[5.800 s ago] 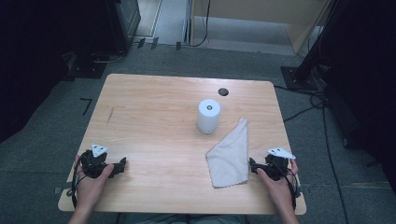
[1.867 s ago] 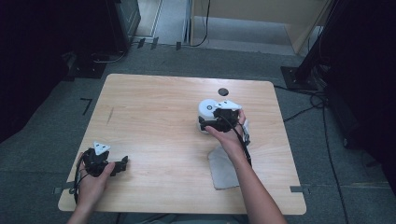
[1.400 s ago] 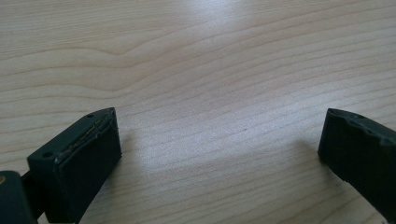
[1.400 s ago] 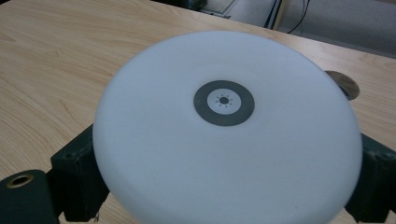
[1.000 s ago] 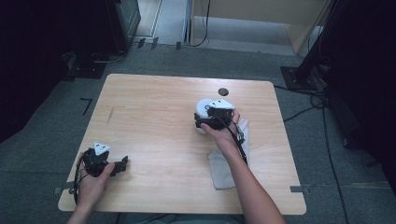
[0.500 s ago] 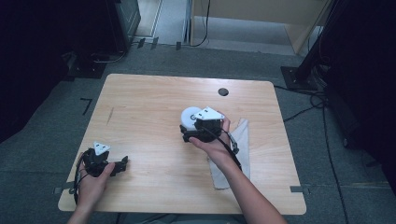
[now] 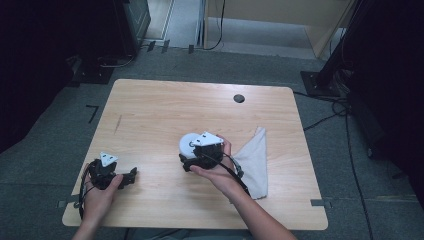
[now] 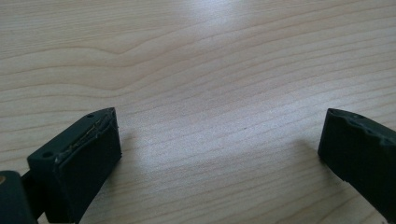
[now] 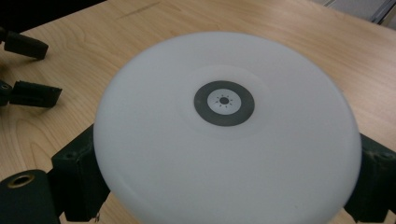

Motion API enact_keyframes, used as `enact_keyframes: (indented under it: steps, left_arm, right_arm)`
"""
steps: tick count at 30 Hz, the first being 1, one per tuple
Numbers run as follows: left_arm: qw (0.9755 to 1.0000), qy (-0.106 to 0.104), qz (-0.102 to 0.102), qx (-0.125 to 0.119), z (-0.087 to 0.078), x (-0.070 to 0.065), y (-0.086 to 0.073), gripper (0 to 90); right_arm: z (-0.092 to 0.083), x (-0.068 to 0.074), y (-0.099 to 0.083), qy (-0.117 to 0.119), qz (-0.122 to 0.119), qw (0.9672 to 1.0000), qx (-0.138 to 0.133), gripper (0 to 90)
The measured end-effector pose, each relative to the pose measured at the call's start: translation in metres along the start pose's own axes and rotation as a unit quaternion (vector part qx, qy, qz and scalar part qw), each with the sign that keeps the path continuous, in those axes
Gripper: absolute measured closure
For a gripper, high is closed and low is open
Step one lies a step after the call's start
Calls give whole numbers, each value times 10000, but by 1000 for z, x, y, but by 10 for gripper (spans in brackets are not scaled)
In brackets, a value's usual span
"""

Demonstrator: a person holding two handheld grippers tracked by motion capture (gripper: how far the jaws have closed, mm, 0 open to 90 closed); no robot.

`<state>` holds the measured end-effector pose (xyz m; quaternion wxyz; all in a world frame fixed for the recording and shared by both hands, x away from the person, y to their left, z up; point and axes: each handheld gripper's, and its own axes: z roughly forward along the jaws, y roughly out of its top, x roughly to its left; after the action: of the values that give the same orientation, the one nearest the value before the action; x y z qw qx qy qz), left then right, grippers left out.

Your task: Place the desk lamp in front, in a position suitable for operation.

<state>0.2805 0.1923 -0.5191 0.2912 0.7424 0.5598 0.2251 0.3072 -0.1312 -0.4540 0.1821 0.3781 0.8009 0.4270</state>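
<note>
Near the middle of the wooden table [image 7: 150, 107], seen from the high view, the right gripper [image 7: 192, 161] grips a white cylinder [image 7: 189, 145], a squat round object with a flat top. The right hand [image 7: 217, 172] reaches in from the lower edge. In the right gripper view, the cylinder's top [image 9: 224, 126] faces the camera, with a dark ring and a small sun-like mark at its centre. The two black jaws press against opposite sides of it, one at lower left and one at lower right, clamped on the cylinder's body. Whether its base touches the table cannot be told.

Just right of that hand lies a pale grey cloth [image 7: 252, 160], crumpled into a long pointed shape, flat on the table and apart from the cylinder.

At the table's near left corner, the left hand [image 7: 100, 192] holds the left gripper [image 7: 131, 176] low over the wood. In the left gripper view, its jaws stand wide apart with bare wood grain between them, gripping nothing.

A small dark round hole [image 7: 239, 98] sits near the table's far edge.
</note>
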Motion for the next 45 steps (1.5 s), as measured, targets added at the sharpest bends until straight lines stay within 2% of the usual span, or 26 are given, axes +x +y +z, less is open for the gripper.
enact_keyframes:
  steps: [3, 9, 10, 11, 12, 14, 16, 18, 21, 23, 27, 28, 31, 33, 35, 36, 38, 41, 42, 43, 44, 45]
  left_arm:
    - [10000, -1, 18, 14, 0, 0, 0, 0]
    - [10000, 22, -4, 8, 0, 1, 0, 0]
    - [9999, 89, -64, 17, 0, 1, 0, 0]
    - [9999, 89, -64, 17, 0, 1, 0, 0]
    - [9999, 92, -78, 16, 0, 2, 0, 0]
    - [9999, 90, -75, 13, 0, 2, 0, 0]
    - [9999, 80, -64, 49, -2, 3, -1, 0]
    - [9999, 87, -124, 29, -3, 4, 0, 0]
    - [9991, -166, -328, -189, -9, 5, 3, 0]
    - [9982, -277, -333, -404, -14, 2, 6, 0]
    - [9964, -475, -134, -684, -21, -11, 13, 0]
    - [9957, -573, -72, -727, -22, -15, 14, 0]
    - [9922, -895, 156, -851, -23, -28, 17, 0]
    - [9900, -1018, 320, -919, -23, -36, 19, 0]
    - [9861, -1193, 448, -1063, -24, -42, 20, 0]
    - [9834, -1335, 544, -1102, -25, -45, 22, 0]
    - [9807, -1495, 558, -1132, -24, -49, 25, 0]
    - [9817, -1464, 602, -1055, -21, -58, 31, 0]
    - [9813, -1475, 599, -1079, -20, -62, 32, 0]
    - [9797, -1537, 662, -1103, -19, -65, 33, 0]
    - [9753, -1668, 832, -1187, -18, -73, 34, 0]
    - [9753, -1668, 832, -1187, -18, -73, 34, 0]
  right_arm:
    - [2, 0, -3, 18, 7, 10000, 26, 82]
    - [3, 2, -8, 8, -55, 9999, -104, 73]
    - [3, 1, -8, 71, 49, 9998, -199, 0]
    - [3, 1, -8, 71, 49, 9998, -199, 0]
    - [-1, -1, -7, 237, 64, 9993, -281, 0]
    - [-3, -2, -6, 237, 61, 9992, -308, 0]
    - [-15, -3, -2, 283, -15, 9988, -405, 0]
    - [-19, -4, -2, 273, -15, 9987, -419, 0]
    - [-37, -12, -1, 240, 0, 9982, -556, 0]
    - [-48, -20, -3, 179, 73, 9980, -604, 0]
    - [-63, -38, -13, 11, 227, 9979, -604, 0]
    - [-69, -44, -18, -76, 280, 9979, -582, 0]
    - [-76, -51, -24, -154, 328, 9978, -561, 0]
    - [-83, -59, -30, -257, 361, 9975, -557, 0]
    - [-88, -65, -35, -339, 422, 9970, -549, 0]
    - [-90, -68, -38, -393, 457, 9966, -556, 0]
    - [-95, -73, -42, -439, 495, 9962, -558, 0]
    - [-99, -79, -48, -526, 567, 9956, -527, 0]
    - [-100, -81, -49, -553, 556, 9956, -520, 0]
    - [-101, -83, -51, -580, 568, 9954, -506, 0]
    - [-102, -88, -55, -623, 631, 9950, -471, 0]
    - [-102, -88, -55, -623, 631, 9950, -471, 0]
